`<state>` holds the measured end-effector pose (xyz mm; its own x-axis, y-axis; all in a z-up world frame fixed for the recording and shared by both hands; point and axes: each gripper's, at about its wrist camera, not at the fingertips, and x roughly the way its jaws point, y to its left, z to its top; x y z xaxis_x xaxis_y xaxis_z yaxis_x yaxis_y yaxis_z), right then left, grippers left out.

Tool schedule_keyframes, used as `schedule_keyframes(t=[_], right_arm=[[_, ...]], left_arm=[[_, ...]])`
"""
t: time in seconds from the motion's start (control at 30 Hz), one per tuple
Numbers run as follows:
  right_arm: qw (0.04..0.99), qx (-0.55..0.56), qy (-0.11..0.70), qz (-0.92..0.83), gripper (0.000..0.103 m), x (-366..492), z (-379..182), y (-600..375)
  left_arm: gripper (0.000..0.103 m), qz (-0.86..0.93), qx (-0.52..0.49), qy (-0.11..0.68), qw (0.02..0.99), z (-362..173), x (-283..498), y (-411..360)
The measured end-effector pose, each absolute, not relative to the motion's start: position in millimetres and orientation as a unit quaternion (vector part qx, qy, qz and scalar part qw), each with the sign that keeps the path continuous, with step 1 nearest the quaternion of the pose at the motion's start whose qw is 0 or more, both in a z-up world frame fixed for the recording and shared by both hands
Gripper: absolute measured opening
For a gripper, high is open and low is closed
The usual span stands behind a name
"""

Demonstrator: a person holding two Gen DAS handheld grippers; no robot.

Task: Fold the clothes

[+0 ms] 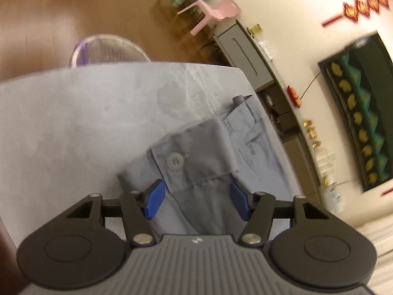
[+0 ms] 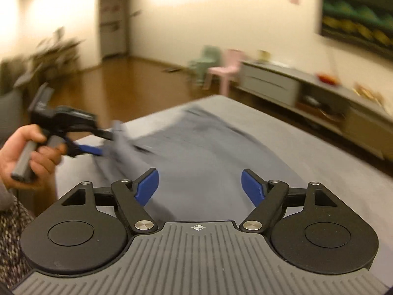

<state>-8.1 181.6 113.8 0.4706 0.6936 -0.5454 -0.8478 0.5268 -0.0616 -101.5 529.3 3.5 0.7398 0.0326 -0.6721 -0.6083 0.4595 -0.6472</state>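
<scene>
Left gripper (image 1: 195, 202) hangs low over the grey trousers (image 1: 211, 172), tilted down at the waistband, its blue pads partly apart with the waistband cloth lying between them. From the left wrist view I cannot tell whether the pads press the cloth; in the right wrist view the tip of that gripper (image 2: 98, 150) seems caught up with a bunched edge of the fabric, but blur hides the contact. The person's left hand (image 2: 23, 152) wraps its handle.

Right gripper (image 2: 200, 184) has its jaws spread wide with nothing between them, hovering above the trousers (image 2: 196, 147) rather than on them.

Everything lies on the grey surface (image 1: 73, 123). Taking the waistband button (image 1: 174, 161) as the mark: the left gripper sits just this side of it, and the legs appear to run away from it toward the far corner of the surface, so the long axis points away from the person. By my reading the left hand is much nearer the waistband, while the right has the free stretch of cloth in front of it, so the next grab likely falls to the right hand, somewhere along the legs.
</scene>
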Motion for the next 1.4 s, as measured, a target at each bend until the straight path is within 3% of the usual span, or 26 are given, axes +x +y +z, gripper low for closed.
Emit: schedule_keyframes(t=[0.1,0.2,0.47,0.53,0.63,0.67,0.83,0.87,0.93,0.97,1.0,1.2,1.23,1.27,1.3,1.37,1.4], right_arm=[[0.820,-0.214,0.245,0.471,0.079,1,109,266],[0.801,-0.273,0.263,0.463,0.079,16,98,346],[0.749,-0.262,0.426,0.435,0.078,64,39,479],[0.751,-0.293,0.424,0.412,0.063,63,22,487],[0.756,-0.335,0.404,0.391,0.026,59,9,487],[0.756,-0.346,0.394,0.391,0.000,56,10,481],[0.762,-0.367,0.358,0.395,0.000,50,30,459],[0.755,-0.360,0.361,0.412,0.004,51,36,455],[0.729,-0.353,0.382,0.445,0.036,54,47,447],[0.722,-0.358,0.376,0.457,0.058,53,53,441],[0.716,-0.366,0.370,0.466,0.065,51,58,436],[0.679,-0.405,0.369,0.489,0.064,44,56,412],[0.672,-0.420,0.370,0.485,0.062,42,46,414],[0.668,-0.434,0.370,0.479,0.047,41,37,417],[0.665,-0.443,0.369,0.474,0.025,41,30,420],[0.664,-0.457,0.365,0.466,0.001,40,20,425],[0.672,-0.456,0.352,0.466,0.000,38,23,425]], left_arm=[[0.053,0.196,-0.523,0.293,0.776,-4,-111,534],[0.052,0.204,-0.500,0.301,0.786,-5,-117,541],[0.049,0.170,-0.475,0.326,0.800,-12,-119,545],[0.049,0.171,-0.461,0.331,0.805,-9,-118,540],[0.049,0.169,-0.466,0.332,0.802,-9,-122,540],[0.049,0.169,-0.474,0.331,0.799,-9,-125,542],[0.049,0.177,-0.513,0.313,0.780,-9,-136,549],[0.049,0.177,-0.522,0.306,0.776,-10,-140,552],[0.049,0.178,-0.541,0.295,0.767,-11,-146,558],[0.049,0.179,-0.550,0.291,0.762,-13,-149,561],[0.049,0.178,-0.558,0.288,0.758,-14,-151,564],[0.051,0.174,-0.561,0.286,0.757,-12,-145,558],[0.051,0.171,-0.558,0.287,0.759,-11,-142,555],[0.051,0.168,-0.555,0.287,0.762,-10,-140,553],[0.051,0.165,-0.552,0.285,0.766,-8,-138,551],[0.051,0.168,-0.547,0.279,0.771,-7,-140,550],[0.051,0.170,-0.546,0.275,0.773,-6,-140,549]])
